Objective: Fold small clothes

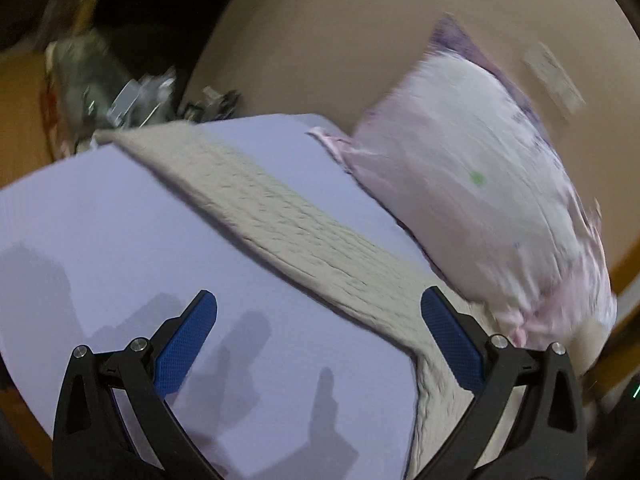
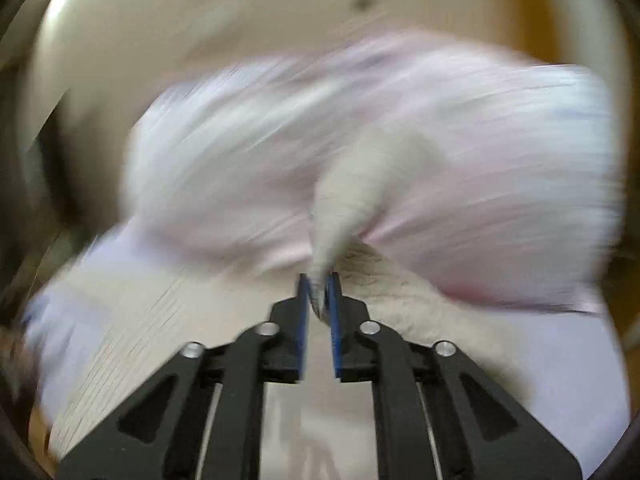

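Right claw (image 2: 319, 288) is pinching a corner of the beige knit cloth (image 1: 288, 216); left claw (image 1: 320, 320) is spread wide over the lavender surface (image 1: 100, 220), pink garment (image 1: 472, 184) alongside.

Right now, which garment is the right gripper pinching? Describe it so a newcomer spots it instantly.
Start at the lavender mat covering the table. A long beige ribbed knit garment runs diagonally across it, beside a pink-white pile of clothes. The right gripper pinches a bunched corner of it; its coarse ribbed texture and oatmeal colour set it apart from the smooth pink fabric.
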Available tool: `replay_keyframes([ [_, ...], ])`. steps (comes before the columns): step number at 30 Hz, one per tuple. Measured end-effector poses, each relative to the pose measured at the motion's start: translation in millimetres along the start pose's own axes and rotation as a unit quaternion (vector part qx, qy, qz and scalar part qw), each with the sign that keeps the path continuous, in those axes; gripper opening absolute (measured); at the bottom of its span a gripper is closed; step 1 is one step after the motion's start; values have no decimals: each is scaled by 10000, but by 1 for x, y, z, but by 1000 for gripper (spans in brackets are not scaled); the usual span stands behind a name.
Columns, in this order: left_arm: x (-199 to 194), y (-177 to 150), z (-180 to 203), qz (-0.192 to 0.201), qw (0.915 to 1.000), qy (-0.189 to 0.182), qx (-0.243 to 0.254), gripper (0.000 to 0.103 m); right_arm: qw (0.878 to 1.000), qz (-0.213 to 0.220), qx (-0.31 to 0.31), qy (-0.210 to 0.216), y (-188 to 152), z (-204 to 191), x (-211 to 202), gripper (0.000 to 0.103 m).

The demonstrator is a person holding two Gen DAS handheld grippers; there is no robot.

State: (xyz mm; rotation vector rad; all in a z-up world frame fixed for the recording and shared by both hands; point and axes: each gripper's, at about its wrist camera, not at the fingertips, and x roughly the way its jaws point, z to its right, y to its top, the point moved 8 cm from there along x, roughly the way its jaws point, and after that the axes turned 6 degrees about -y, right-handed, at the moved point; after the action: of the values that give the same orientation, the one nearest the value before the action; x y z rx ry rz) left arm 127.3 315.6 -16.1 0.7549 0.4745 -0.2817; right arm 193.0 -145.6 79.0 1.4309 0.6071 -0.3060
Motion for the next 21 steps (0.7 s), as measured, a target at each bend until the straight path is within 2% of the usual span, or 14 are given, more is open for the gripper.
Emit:
replay_keyframes([
  [1, 3, 4, -6, 4, 9999, 80, -103, 102, 9974, -501, -362, 365, -21, -43, 20, 33],
  [3, 9, 12, -18, 0, 9992, 149, -381, 101, 9911, -905, -705, 669, -44, -81, 34, 44],
  [4, 12, 13, -21, -20, 9987, 172, -471, 95, 9904, -865, -739, 780, -48, -90, 31, 54],
  [5, 16, 17, -28, -57, 9979, 180, -619, 93, 9916, -751, -683, 805, -47, -88, 25, 60],
  [6, 20, 21, -32, -74, 9973, 167, -708, 90, 9929, -658, -619, 773, -45, -83, 19, 71],
  [7, 24, 25, -37, -78, 9966, 178, -800, 86, 9948, -534, -522, 698, -43, -75, 13, 76],
  [10, 34, 37, -52, 10, 9929, 153, -1177, 80, 9980, -387, -79, 501, -40, -40, -9, 81],
  [12, 38, 47, -61, 80, 9896, 131, -1429, 78, 9979, -436, 180, 442, -43, -23, -10, 82],
  [14, 42, 59, -73, 175, 9852, 135, -1698, 71, 9971, -506, 422, 378, -52, -6, -8, 82],
  [17, 47, 71, -88, 268, 9789, 252, -2011, 48, 9943, -598, 798, 385, -63, 15, -6, 82],
  [19, 52, 77, -97, 186, 9781, 595, -1984, 11, 9919, -631, 1006, 458, -68, 25, -5, 82],
  [21, 52, 83, -81, 201, 9843, 825, -1546, 8, 9905, -613, 1129, 493, -70, 32, -8, 82],
])
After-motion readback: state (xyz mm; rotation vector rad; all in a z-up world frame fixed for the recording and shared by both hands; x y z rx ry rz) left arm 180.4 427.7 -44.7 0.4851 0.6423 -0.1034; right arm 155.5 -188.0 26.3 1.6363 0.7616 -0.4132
